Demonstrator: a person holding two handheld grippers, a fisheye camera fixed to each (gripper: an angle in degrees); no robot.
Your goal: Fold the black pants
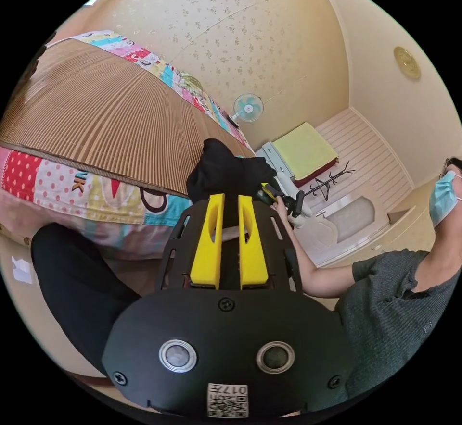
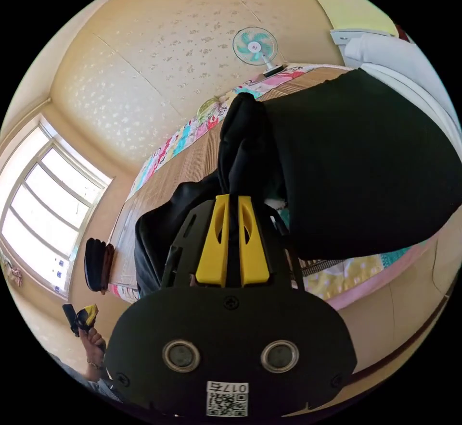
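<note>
Bed [image 1: 96,122] with a ribbed straw mat and a patchwork sheet spread across the upper left of the left gripper view, running from 9 toward 12 o'clock. Black pants [image 2: 356,165] draped wide over the bed's edge at 2 to 3 o'clock in the right gripper view, bunched to a peak at centre; in the left gripper view seen as a dark bundle just past the yellow jaws, with more black cloth hanging at 8 o'clock. Person in a grey shirt [image 1: 385,309] at 4 o'clock in the left gripper view. Left tongs [image 1: 229,200] nearly closed, black fabric between the jaws. Right tongs [image 2: 233,200] likewise narrowed to a slit, pinching a fold of the pants. Wall fan [image 2: 255,46] at 12 o'clock in the right gripper view, above the bed's far end.
</note>
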